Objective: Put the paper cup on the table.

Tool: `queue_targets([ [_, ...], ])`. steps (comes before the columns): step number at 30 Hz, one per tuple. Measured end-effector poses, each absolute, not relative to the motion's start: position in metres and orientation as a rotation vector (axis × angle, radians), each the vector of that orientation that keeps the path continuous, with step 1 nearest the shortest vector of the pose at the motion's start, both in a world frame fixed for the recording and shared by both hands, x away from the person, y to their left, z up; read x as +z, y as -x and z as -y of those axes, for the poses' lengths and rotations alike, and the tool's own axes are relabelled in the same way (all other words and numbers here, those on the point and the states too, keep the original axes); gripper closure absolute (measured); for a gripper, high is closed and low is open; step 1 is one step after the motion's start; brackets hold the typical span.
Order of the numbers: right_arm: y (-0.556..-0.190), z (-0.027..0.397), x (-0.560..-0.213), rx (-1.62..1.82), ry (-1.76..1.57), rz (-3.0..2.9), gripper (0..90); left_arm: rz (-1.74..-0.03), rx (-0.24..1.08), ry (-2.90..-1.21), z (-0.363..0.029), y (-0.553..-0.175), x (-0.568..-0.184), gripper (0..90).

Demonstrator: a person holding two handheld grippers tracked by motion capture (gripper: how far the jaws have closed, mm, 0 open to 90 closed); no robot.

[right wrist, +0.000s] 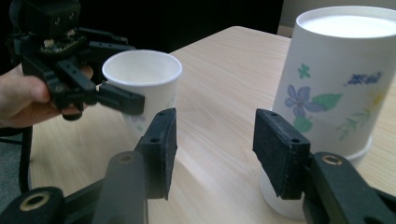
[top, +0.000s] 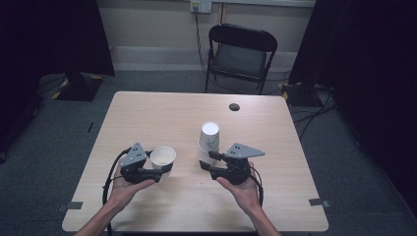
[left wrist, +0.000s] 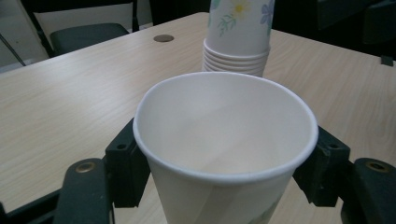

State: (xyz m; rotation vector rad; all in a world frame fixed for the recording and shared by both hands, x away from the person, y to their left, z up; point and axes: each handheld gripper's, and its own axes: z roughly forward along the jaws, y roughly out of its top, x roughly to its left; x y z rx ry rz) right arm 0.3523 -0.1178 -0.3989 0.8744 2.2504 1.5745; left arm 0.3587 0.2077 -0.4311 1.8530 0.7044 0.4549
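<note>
This looks like a lab or recording studio room set up for data collection, not a home. A plain light-wood table (top: pixel 162 113) with a round cable hole (top: pixel 234 106) stands on grey carpet (top: pixel 54 142). Beyond the table, opposite the two grippers, a black folding chair (top: pixel 241 56) sits against a bare pale wall, where a wall socket (top: pixel 200 5) feeds a hanging cable. Black curtains (top: pixel 54 34) hang on both sides, well away from the grippers, with a stand base (top: pixel 76 86) on the left and loose cables (top: pixel 310 115) on the right. Tape marks (top: pixel 317 202) on the floor flank the near table corners, just outside the hands.
</note>
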Motion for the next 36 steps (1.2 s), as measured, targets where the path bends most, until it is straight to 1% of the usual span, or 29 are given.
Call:
queue_targets([
  [3, -0.350, 0.125, -0.401, 1.542, -0.886, -2.260, 49.9, -0.726, 0.474, -1.854, -0.213, -0.362, -0.433, 30.4],
  [11, -0.347, 0.148, -0.409, 1.463, -0.927, -2.228, 43.6, -0.750, 0.520, -1.860, -0.220, -0.374, -0.436, 30.7],
  [13, -0.347, 0.155, -0.413, 1.441, -0.947, -2.227, 41.9, -0.739, 0.517, -1.869, -0.222, -0.380, -0.436, 30.7],
  [17, -0.347, 0.168, -0.420, 1.400, -0.988, -2.233, 39.2, -0.770, 0.533, -1.873, -0.225, -0.393, -0.432, 31.3],
  [21, -0.347, 0.183, -0.427, 1.362, -1.022, -2.218, 37.3, -0.783, 0.568, -1.878, -0.226, -0.404, -0.437, 31.8],
  [27, -0.350, 0.204, -0.442, 1.289, -1.081, -2.199, 34.7, -0.839, 0.585, -1.877, -0.229, -0.425, -0.444, 32.5],
  [33, -0.353, 0.221, -0.463, 1.195, -1.138, -2.212, 31.8, -0.892, 0.554, -1.896, -0.232, -0.439, -0.461, 32.5],
  [36, -0.355, 0.226, -0.475, 1.142, -1.159, -2.228, 31.7, -0.908, 0.540, -1.895, -0.233, -0.441, -0.464, 32.5],
])
